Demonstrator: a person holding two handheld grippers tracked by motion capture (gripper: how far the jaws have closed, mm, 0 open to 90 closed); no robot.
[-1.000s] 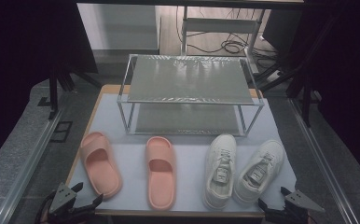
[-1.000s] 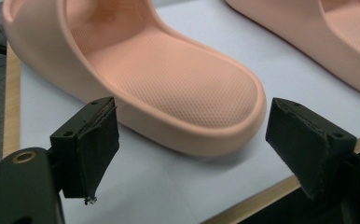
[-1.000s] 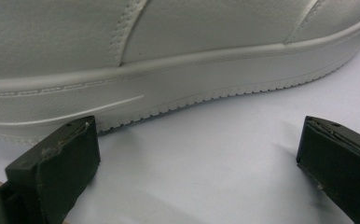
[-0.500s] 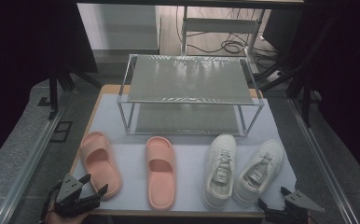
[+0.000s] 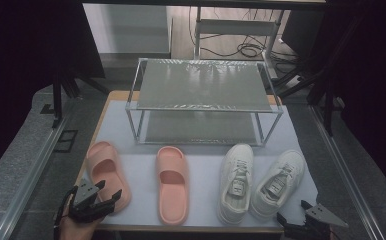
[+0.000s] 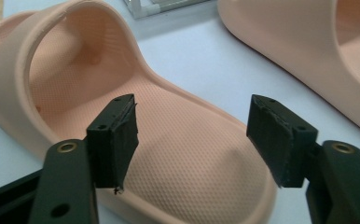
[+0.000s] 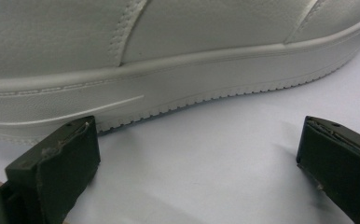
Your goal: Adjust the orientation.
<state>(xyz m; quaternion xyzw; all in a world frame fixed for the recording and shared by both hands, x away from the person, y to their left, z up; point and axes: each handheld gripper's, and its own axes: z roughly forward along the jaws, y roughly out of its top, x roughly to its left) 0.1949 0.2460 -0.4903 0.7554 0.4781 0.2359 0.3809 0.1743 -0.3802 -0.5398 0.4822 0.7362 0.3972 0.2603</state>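
The left tool [image 5: 102, 199] sits at the lower left of the high view, right at the heel end of the left pink slide [image 5: 107, 173]. The slide's long axis runs up the frame toward the two-tier rack [image 5: 203, 100]. In the left gripper view its jaws have just been closing, straddling the heel, pads not yet pressing. The right tool [image 5: 296, 224], lower right, hangs released beside the right white sneaker [image 5: 277, 183], far from the slide. The second pink slide [image 5: 172, 182] and the left white sneaker [image 5: 237, 181] lie between on the white tabletop [image 5: 201, 165]; nothing blocks the path to the rack.
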